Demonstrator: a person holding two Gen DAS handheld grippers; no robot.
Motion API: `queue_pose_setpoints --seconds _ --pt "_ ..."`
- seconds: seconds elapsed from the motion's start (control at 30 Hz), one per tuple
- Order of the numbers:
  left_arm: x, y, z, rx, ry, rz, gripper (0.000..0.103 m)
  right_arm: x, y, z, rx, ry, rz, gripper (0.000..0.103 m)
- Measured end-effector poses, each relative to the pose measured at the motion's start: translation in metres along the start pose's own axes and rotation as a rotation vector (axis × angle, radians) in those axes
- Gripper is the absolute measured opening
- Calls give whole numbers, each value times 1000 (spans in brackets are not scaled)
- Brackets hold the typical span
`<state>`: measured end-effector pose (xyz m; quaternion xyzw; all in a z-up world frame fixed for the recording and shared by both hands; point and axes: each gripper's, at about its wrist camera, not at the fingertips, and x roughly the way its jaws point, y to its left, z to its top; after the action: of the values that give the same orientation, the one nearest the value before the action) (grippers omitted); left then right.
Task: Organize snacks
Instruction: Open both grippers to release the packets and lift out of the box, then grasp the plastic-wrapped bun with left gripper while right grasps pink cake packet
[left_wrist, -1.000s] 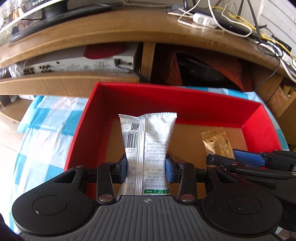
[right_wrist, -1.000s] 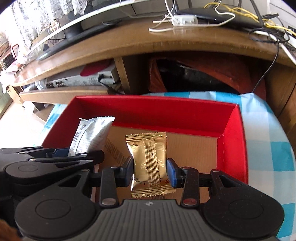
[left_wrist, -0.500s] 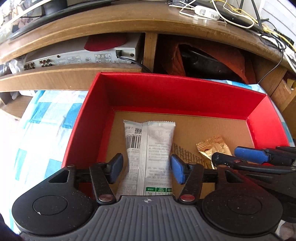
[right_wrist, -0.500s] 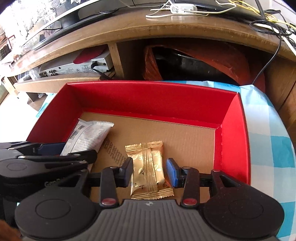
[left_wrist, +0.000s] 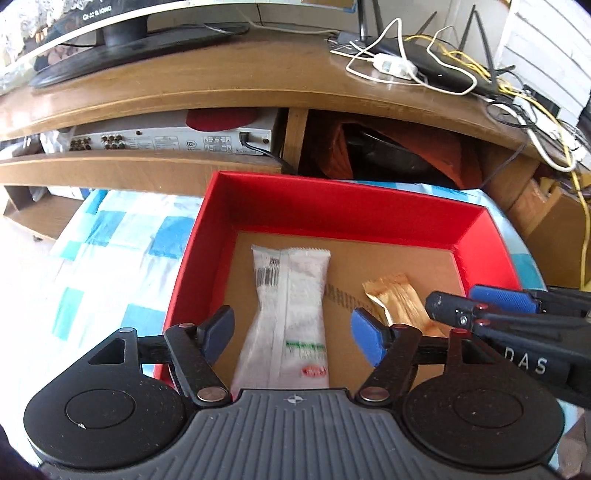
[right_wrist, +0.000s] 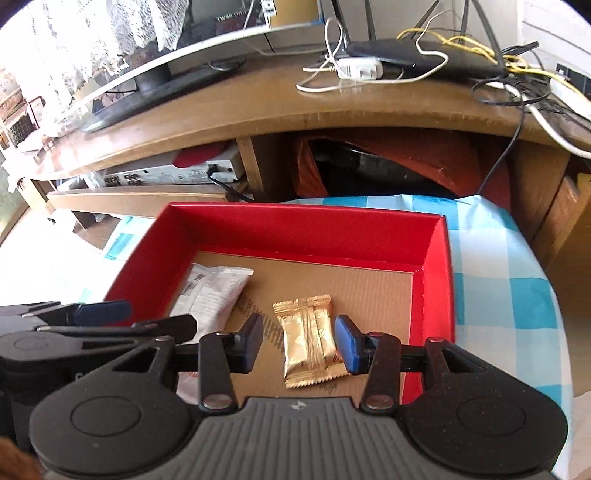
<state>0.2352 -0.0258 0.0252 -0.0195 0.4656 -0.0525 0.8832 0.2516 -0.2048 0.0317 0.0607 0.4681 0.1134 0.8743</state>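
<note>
Red cardboard walls of the box enclose both snacks, which lie flat on its brown floor: the white snack packet toward the box's left side and the gold-wrapped snack nearer the middle, well apart from each other. The left hand-held gripper has just been opening and its jaws now stand wide, straddling the white packet with clear gaps on both sides. The right hand-held gripper has also just been parting its jaws; they stand narrowly apart, with the gold wrapper between them and very close to the blue pad, so I cannot be sure it is fully free. That is the main risk: if the crinkled foil clings to a pad as the hand lifts, the snack could be dragged up or flipped toward the right wall. The two grippers also sit just beside one another, so a sideways withdrawal might knock them together or sweep the white packet askew.
</note>
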Motion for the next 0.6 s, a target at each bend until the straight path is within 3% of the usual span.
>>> queue_pose_setpoints --seconds 0.13,0.2,0.47,0.6 --pt "-20 0 -18 -8 20 -36 80 -19 0 -14 11 3 4 55" --pt "-32 -1 -28 6 15 -42 87 -26 -1 -21 7 12 6 57" --pt "-71 -8 -69 45 27 -111 90 -58 1 -58 -14 46 23 61" --pt "-74 -18 -88 101 55 -105 93 -67 0 -72 -16 68 27 64"
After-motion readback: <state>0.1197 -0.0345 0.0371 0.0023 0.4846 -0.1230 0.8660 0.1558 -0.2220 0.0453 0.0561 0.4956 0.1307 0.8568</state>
